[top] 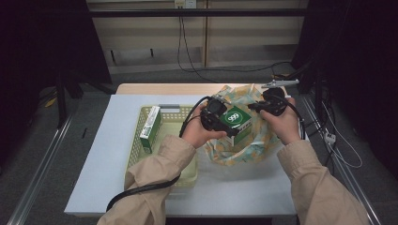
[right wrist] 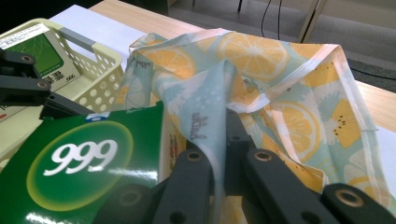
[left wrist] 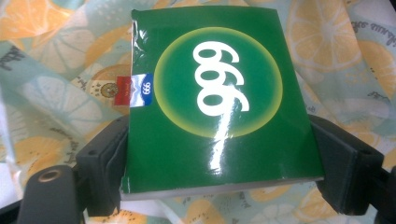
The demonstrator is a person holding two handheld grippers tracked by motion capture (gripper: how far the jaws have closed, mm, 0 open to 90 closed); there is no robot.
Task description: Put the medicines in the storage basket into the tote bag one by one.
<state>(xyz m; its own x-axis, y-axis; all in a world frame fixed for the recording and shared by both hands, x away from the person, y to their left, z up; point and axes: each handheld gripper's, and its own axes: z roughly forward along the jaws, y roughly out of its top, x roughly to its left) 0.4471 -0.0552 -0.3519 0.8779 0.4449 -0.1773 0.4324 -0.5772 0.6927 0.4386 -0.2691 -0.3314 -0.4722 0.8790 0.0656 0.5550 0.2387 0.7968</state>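
We have the green box [top: 236,121] clamped across its width in the left hand-held gripper [left wrist: 219,172], jaws spread wide on its two side edges. It looks light and stiff, but its glossy skin could slip, so the edges are the place to hold. It hangs over the lemon-print bag [top: 244,140] at the right of the worktop [top: 103,164]. The right hand-held gripper [right wrist: 219,149], just right of the box, is pinched tight on the bag's soft, floppy rim.
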